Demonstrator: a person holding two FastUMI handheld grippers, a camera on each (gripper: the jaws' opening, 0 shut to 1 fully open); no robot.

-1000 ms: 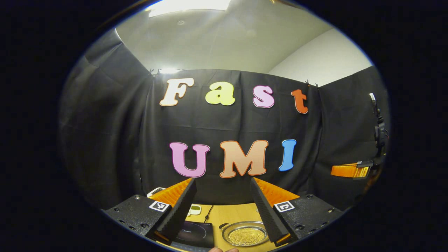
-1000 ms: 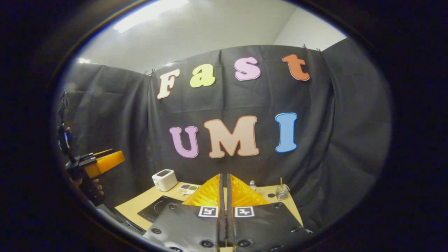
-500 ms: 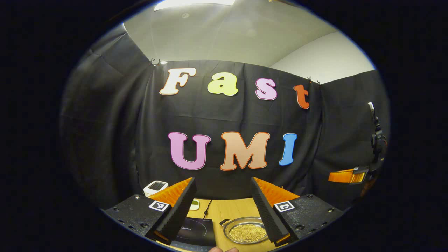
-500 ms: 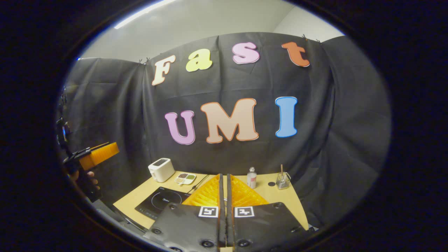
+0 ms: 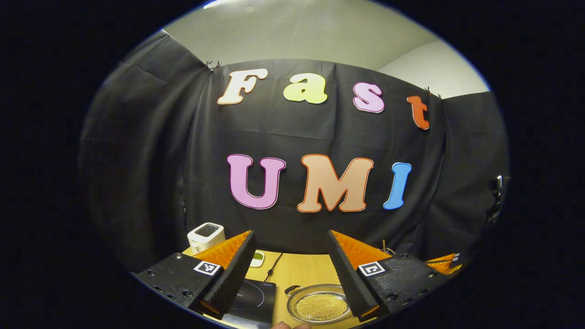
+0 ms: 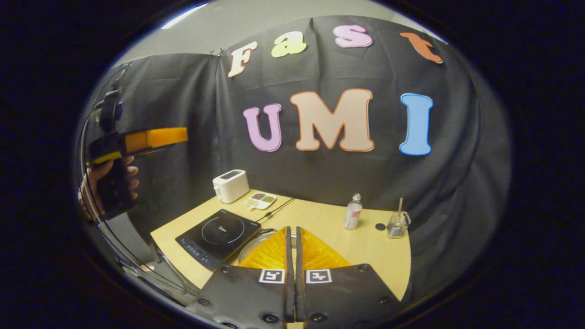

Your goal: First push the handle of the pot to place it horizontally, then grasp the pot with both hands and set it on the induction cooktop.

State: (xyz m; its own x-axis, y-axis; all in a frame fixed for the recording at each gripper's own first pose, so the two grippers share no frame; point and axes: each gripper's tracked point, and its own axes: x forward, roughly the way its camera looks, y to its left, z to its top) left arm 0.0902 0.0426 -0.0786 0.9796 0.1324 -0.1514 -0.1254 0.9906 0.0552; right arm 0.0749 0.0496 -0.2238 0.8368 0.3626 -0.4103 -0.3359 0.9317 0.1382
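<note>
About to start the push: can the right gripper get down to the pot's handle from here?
Probably yes. The right gripper is shut above the table, nothing between it and the pot; its own fingers hide the handle.

black screwed claw (image 5: 289, 274) mounts, square markers, orange ribbing

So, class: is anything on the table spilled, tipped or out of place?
Nothing stands out. The pot sits flat beside the induction cooktop, not yet on it. The toaster, bottle and glass jar stand upright.
</note>
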